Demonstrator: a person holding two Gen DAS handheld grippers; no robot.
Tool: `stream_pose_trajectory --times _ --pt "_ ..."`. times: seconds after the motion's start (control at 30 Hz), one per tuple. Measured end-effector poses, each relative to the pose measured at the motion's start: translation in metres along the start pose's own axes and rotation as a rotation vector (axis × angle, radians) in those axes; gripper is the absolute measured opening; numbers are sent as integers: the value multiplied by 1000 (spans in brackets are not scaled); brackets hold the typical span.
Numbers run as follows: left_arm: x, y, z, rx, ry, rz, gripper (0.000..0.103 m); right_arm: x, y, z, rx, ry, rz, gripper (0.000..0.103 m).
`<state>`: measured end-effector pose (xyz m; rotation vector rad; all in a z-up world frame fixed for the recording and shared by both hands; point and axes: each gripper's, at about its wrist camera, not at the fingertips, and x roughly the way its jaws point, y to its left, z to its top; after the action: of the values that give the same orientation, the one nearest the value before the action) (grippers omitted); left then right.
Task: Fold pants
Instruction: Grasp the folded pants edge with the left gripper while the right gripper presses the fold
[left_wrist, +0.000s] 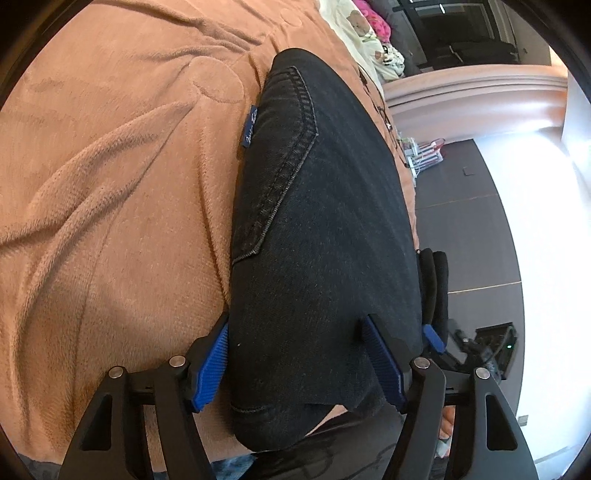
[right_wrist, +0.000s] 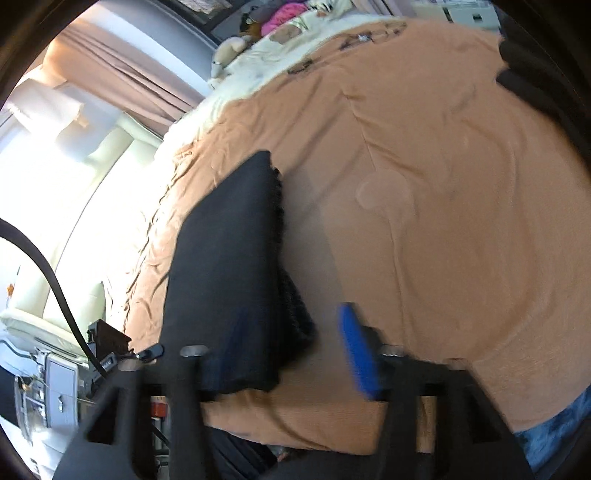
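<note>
You have wide bare blanket (right_wrist: 443, 221) on the bed beyond and to the right of the folded pants (right_wrist: 229, 266) in the right wrist view. Toward the far edge, pillows and soft toys (right_wrist: 258, 33) crowd your way.

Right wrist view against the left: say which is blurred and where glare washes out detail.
Right wrist view: motion-smeared, the right gripper and black jeans soft-edged, the window side at left blown white. Left wrist view: sharp, jeans stitching crisp, glare only on the floor at right. Both bend straight lines, fisheye.
</note>
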<state>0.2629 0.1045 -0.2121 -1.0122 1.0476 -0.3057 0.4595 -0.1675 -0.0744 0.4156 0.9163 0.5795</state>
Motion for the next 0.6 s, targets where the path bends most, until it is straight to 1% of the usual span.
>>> stream_pose_trajectory --times 0.13,0.17,0.2,0.27,0.4,0.43,0.5,0.57,0.6 --pt "-3 3 -3 -3 -6 -15 70 -4 21 4 -47 9 30 65" --pt "-3 4 -3 -3 -7 -17 70 -2 27 5 -62 10 28 70" --pt "-3 5 -3 -5 -8 -20 70 4 26 4 -66 11 22 75" --pt "-3 7 -3 -13 -11 -27 70 18 22 4 -63 28 14 75" --pt "-2 7 -4 -11 -19 -29 70 65 15 2 -68 125 1 75" --pt "-1 7 -5 -11 -21 -29 68 78 13 1 -68 155 -2 75" --pt "0 9 -3 -24 -24 -34 64 96 9 2 -63 186 -5 75" --pt "-2 10 -4 -30 -28 -30 55 108 3 1 -57 195 13 75" --pt "-4 10 -6 -26 -32 -28 52 110 1 1 -55 196 18 75"
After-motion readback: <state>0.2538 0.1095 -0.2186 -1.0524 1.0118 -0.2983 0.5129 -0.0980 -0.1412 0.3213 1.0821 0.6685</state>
